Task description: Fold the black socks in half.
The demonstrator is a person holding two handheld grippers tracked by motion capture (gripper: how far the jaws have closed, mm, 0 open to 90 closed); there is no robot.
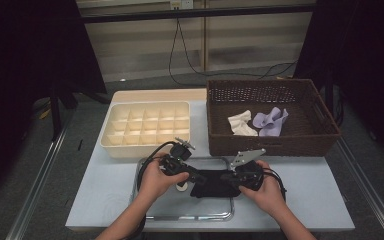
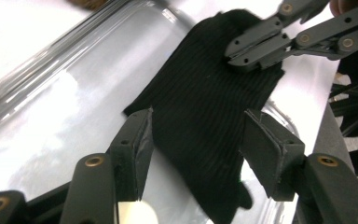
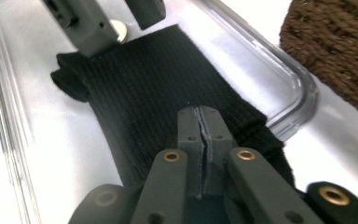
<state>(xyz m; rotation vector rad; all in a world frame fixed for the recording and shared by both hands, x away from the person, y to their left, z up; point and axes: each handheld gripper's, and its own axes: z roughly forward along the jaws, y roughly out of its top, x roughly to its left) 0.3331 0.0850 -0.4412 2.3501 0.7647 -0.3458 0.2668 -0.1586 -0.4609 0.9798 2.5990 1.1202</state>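
a black sock (image 1: 214, 184) is laid flat on a clear tray (image 1: 190, 216) at the near edge of the table (image 1: 105, 195), between the two hands. the right gripper (image 1: 232, 178) is held at the sock's right end, and in the right gripper view its jaws are seen pressed together with the ribbed cuff of the sock (image 3: 168, 98) pinched between them. the left gripper (image 1: 192, 176) is held over the sock's left end; in the left gripper view its jaws are seen apart, one on each side of the sock (image 2: 205, 121), with the pads not pressed on the cloth. farther back on the left, a cream box with many small compartments (image 1: 147, 125) is set on the table. to its right, a brown woven basket (image 1: 270, 145) is placed, and a white sock (image 1: 242, 123) and a lilac sock (image 1: 271, 120) are seen lying side by side inside it.
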